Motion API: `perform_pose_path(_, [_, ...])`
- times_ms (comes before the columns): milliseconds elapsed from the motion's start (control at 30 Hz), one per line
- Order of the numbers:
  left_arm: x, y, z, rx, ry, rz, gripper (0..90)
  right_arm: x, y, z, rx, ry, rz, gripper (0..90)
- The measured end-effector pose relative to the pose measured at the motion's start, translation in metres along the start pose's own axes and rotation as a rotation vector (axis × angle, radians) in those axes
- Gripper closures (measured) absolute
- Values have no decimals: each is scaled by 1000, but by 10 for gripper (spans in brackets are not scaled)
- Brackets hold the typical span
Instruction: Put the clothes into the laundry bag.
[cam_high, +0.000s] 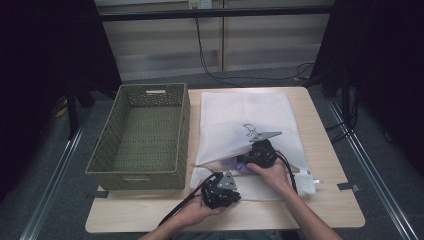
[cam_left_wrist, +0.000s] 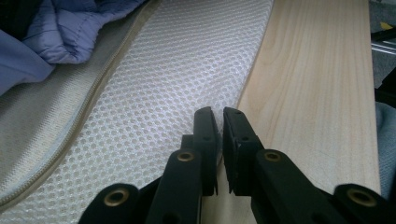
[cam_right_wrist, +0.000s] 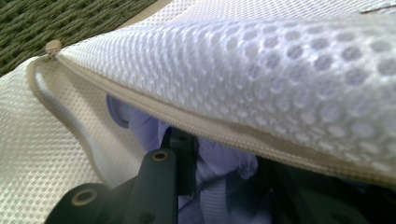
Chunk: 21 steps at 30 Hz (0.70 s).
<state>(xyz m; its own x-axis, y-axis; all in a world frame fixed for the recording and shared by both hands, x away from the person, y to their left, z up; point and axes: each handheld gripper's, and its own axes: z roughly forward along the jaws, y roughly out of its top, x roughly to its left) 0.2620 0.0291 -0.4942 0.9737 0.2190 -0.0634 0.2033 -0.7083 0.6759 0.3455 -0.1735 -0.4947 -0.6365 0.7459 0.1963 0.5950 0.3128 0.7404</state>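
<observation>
garment (cam_right_wrist: 219, 172): mostly hidden under mesh bag (cam_right_wrist: 280, 70) flap | right gripper (cam_right_wrist: 224, 177): far jaw hidden by flap | bag zipper (cam_left_wrist: 70, 126): cut off at frame edge

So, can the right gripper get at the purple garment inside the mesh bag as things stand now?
Probably yes. The right gripper is already in the bag's unzipped mouth, under the lifted mesh bag, with the purple garment between its jaws; nothing visible blocks it.
</observation>
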Motion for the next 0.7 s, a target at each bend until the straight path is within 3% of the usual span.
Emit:
perform_pose_path(633, [3, -1, 1, -15, -13, -1, 852, -6, 8, 9, -25, -69, 17, 658])
perform_pose_path(700, [3, -1, -1, 1, -17, -1, 856, -6, 9, 10, -34, -83, 24, 658])
